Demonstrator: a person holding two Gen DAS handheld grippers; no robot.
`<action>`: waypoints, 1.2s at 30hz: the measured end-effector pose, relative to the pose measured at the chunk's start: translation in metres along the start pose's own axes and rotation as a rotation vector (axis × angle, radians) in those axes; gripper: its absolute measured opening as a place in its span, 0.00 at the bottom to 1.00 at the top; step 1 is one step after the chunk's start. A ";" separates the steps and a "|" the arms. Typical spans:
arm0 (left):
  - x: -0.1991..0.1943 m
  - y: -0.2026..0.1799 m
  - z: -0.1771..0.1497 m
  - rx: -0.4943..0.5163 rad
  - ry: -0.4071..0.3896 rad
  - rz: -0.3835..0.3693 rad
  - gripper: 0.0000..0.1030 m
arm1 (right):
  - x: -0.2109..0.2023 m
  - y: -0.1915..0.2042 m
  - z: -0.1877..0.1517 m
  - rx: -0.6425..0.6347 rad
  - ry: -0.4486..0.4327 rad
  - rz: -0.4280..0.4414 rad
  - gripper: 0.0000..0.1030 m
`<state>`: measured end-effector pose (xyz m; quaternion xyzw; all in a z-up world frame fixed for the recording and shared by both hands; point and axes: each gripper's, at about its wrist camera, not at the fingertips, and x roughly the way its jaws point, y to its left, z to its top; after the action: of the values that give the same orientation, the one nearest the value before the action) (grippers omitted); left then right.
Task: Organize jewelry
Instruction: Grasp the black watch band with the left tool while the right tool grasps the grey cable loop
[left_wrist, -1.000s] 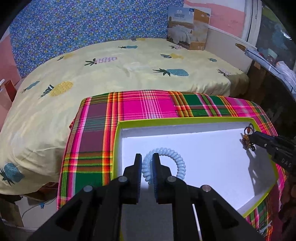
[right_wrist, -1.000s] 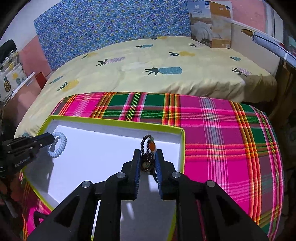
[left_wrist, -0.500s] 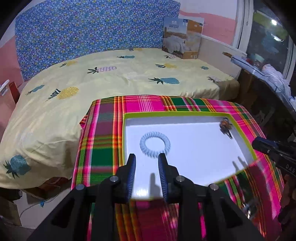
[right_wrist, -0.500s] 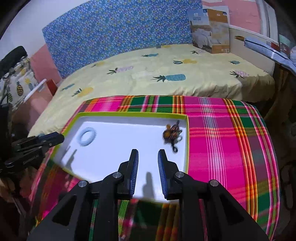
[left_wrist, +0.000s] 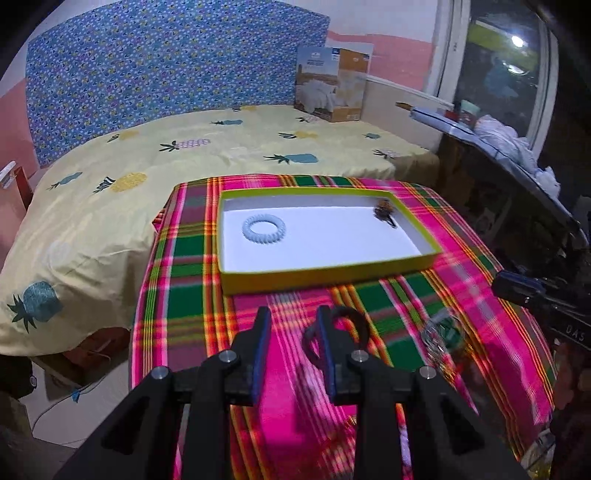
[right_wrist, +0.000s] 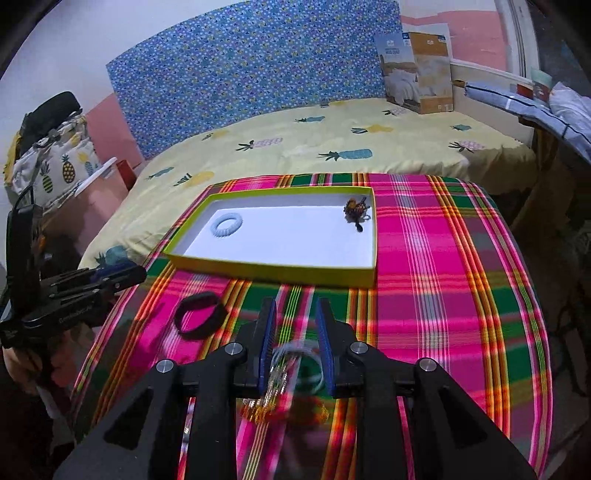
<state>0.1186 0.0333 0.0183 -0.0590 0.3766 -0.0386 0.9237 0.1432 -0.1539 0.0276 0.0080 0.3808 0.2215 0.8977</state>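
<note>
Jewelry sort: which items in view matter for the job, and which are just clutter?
Job:
- tray
- pale blue coil band in tray
- beaded bracelet in tray
- black band on plaid cloth
- clear bangles on cloth

Clutter:
- quilt box
- pineapple bedsheet
- pineapple bag

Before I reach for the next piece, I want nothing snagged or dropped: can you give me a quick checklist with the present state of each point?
1. Both pieces released inside the tray: pale blue coil band at its left end, dark beaded piece at its right end. Ok.
2. Left tongs empty, pads apart. Ok.
3. Right tongs empty, pads apart. Ok.
4. Black band lies free on the plaid cloth, in front of the tray. Ok.
5. Clear bangles under the right tongs, with beads beside them: whether they are tangled, cannot tell, blurred.
</note>
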 end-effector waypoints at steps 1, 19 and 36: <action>-0.004 -0.002 -0.003 0.000 0.001 -0.003 0.25 | -0.004 0.001 -0.005 0.004 -0.004 -0.001 0.22; -0.004 -0.009 -0.026 -0.003 0.036 -0.024 0.25 | -0.006 -0.002 -0.033 0.027 0.025 -0.008 0.22; 0.053 -0.006 -0.021 -0.014 0.145 -0.012 0.25 | 0.048 -0.022 -0.036 0.019 0.148 -0.046 0.22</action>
<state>0.1409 0.0200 -0.0326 -0.0648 0.4423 -0.0456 0.8934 0.1564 -0.1599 -0.0348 -0.0087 0.4485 0.1975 0.8717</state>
